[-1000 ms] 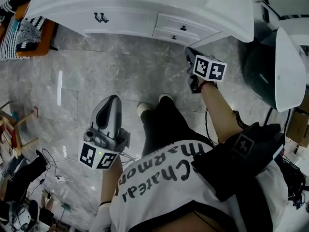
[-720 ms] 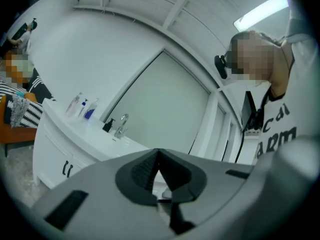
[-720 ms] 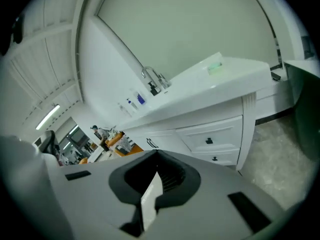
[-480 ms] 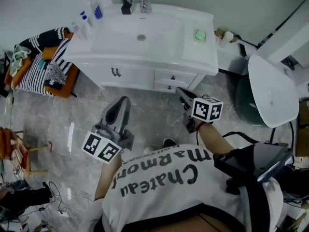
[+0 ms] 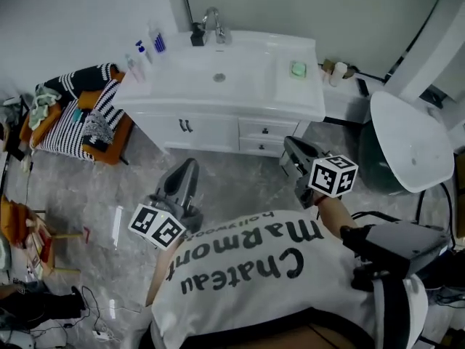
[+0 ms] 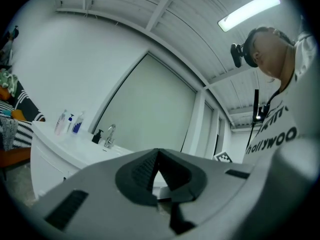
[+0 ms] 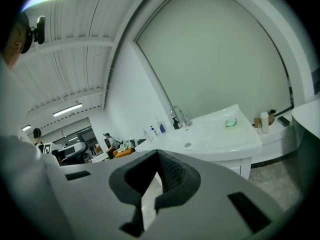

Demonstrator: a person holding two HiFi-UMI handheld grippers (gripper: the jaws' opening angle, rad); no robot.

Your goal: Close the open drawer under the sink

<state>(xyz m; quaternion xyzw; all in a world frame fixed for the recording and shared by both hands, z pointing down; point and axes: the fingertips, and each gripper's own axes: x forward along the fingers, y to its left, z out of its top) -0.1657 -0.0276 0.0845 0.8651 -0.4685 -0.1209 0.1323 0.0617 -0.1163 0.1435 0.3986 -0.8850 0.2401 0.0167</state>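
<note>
We see the white sink vanity far centre. Its two drawers (right of the cabinet doors) both look flush. Left gripper and right gripper hang near us, well clear of the vanity, jaws fully together, nothing held.

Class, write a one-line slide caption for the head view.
Person stands before the white vanity, left gripper and right gripper both shut and empty, clear of its drawers.

free: open floor before vanity | blocked: toilet close at right, cloth-piled seat at left
</note>
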